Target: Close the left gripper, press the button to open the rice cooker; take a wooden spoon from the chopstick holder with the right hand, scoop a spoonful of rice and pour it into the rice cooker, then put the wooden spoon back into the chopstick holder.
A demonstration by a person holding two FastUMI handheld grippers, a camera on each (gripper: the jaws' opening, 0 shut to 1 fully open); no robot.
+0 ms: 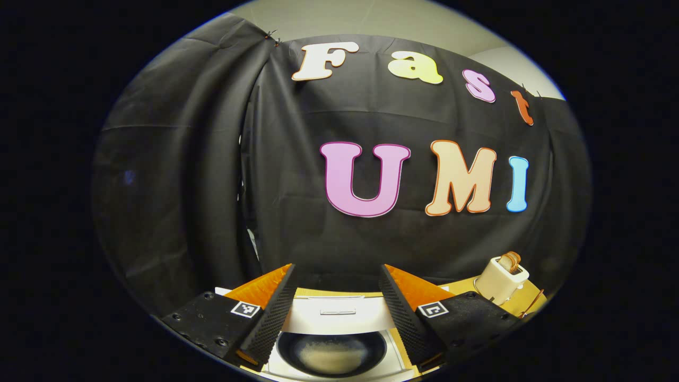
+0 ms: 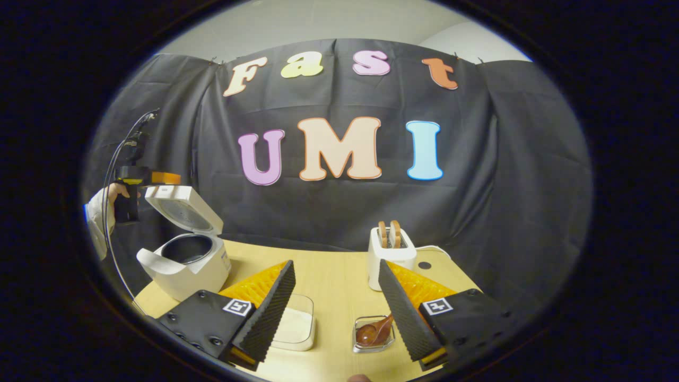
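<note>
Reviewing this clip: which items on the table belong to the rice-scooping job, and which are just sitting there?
Job: rice cooker, lid up; wooden spoon in the chopstick holder; clear rice container; right gripper, open.
Bystander: toaster holding two bread slices.

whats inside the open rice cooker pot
In the left gripper view, the rice cooker stands open and its dark inner pot holds a pale layer at the bottom; the near edge is cut off.

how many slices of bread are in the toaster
2: the slices stand side by side in the slots of the white toaster, at the back of the table right of centre. Nothing suggests more hidden.
</note>
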